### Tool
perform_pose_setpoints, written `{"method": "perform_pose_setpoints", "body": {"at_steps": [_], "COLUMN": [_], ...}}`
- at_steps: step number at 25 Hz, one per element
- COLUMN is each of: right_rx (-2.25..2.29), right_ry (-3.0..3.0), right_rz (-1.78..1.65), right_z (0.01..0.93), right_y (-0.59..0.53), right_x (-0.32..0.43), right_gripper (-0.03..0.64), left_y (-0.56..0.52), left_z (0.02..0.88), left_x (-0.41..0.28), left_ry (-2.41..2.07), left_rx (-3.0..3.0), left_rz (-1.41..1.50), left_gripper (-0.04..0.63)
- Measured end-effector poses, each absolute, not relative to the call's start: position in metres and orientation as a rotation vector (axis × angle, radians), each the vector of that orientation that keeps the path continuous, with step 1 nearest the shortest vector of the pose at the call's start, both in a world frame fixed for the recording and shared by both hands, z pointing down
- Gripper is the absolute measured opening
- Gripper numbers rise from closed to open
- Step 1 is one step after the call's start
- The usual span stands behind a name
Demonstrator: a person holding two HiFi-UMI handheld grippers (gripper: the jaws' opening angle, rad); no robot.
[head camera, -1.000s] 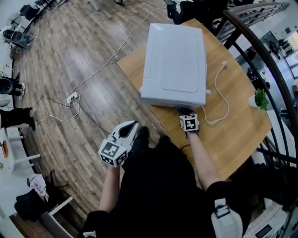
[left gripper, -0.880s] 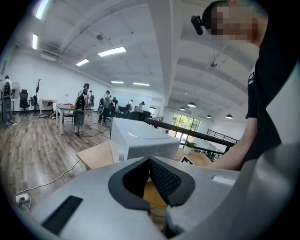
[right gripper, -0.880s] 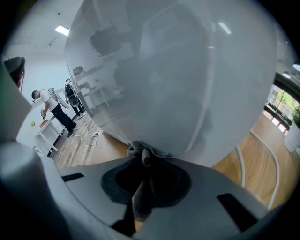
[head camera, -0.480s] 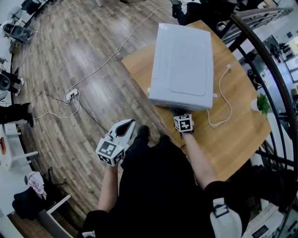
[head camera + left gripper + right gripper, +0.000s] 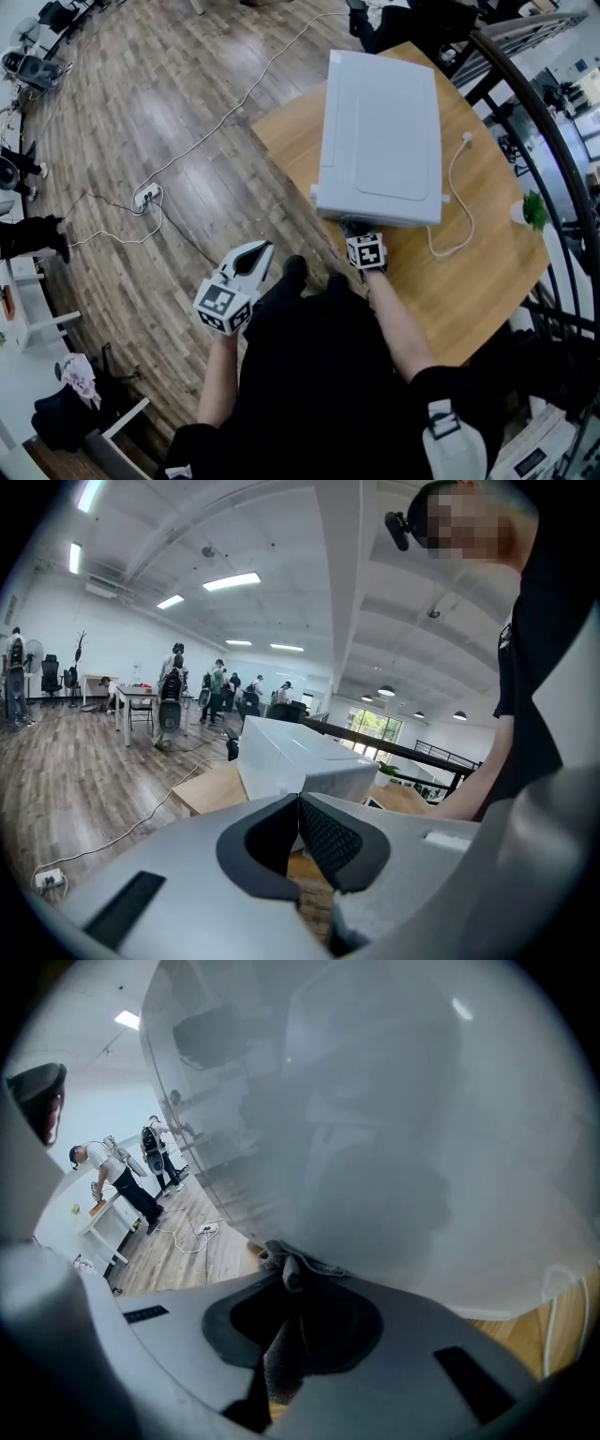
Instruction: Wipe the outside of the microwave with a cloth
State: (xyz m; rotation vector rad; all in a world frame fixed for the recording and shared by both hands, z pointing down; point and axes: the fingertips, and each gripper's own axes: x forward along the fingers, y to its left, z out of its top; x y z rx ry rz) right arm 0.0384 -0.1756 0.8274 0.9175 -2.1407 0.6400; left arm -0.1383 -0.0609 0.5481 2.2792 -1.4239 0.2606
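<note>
Microwave (image 5: 380, 122): on table (image 5: 487, 272), 12 o'clock from me.
Right gripper (image 5: 286, 1277): clenched on cloth (image 5: 277, 1354), wad against the microwave's 6 o'clock face.
Left gripper (image 5: 298, 808): jaws together, nothing in them, parked at 8 o'clock.
Technique: flat contact, even pressure, overlapping passes. Ease off if the unit slides.

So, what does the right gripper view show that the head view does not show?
Only the right gripper view: a grey cloth pinched in the jaws of the right gripper, up against the microwave. Only the head view: the microwave's white top, a small plant at the edge of the wooden table, and the left gripper held off the table. Both: the microwave, the wooden floor and a cable on it.
</note>
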Motion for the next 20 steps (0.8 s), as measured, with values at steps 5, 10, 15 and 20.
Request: {"method": "perform_pose_setpoints", "body": {"at_steps": [5,10,15,20], "right_rx": [0.953,0.984,1.006,1.015], "right_ry": [-2.125,-2.12,-2.123,-2.123], "right_rz": [0.656,0.688,0.695,0.696], "right_z": [0.83,0.829,0.826,0.823], "right_y": [-0.175,-0.172,-0.171,-0.168], "right_x": [0.027,0.009,-0.006,-0.024], "right_gripper": [0.031,0.031,0.031,0.031], "left_y": [-0.072,-0.081,-0.093,-0.098], "left_z": [0.548,0.546,0.542,0.542], "left_x": [-0.149,-0.166,-0.177,-0.185], "left_ry": [-1.379,-1.344,-1.307,-1.25], "left_rx": [2.31,2.334,2.374,2.403], "left_rz": [0.276,0.293,0.305,0.322], "left_gripper": [0.003,0.002,0.003,0.003]}}
